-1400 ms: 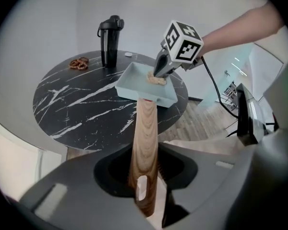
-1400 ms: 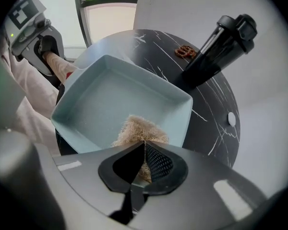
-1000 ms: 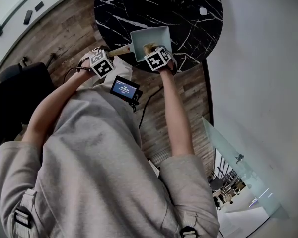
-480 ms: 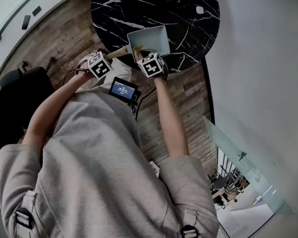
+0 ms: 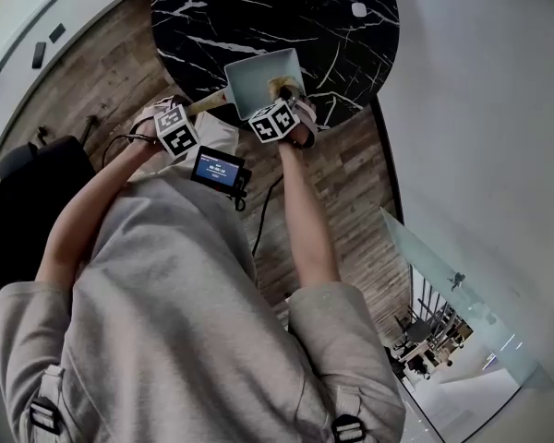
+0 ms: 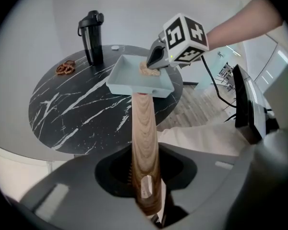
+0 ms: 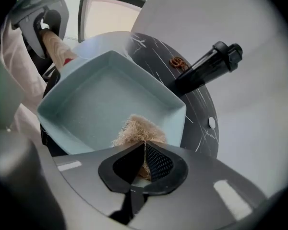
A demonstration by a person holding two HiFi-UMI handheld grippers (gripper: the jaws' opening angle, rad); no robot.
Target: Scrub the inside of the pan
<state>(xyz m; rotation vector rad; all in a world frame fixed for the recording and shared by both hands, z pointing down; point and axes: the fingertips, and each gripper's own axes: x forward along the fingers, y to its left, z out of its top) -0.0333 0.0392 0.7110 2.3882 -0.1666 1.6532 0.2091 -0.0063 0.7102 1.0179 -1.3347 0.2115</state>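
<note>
You face round black marble table (image 6: 77, 109). Black bottle (image 6: 92, 37) upright near far edge; pretzels (image 6: 66, 68) just beside it; small white disc (image 6: 115, 47) on other side. Wood floor (image 5: 351, 173) below. Lit screen (image 5: 216, 168) at your chest.

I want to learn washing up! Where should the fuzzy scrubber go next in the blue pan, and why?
Probably sweep the scrubber across the floor of the pan toward the wooden handle. The right claw is shut on the scrubber beside one wall, with bare floor stretching ahead of it. The left claw, closing on the wooden handle, steadies the pan.
</note>
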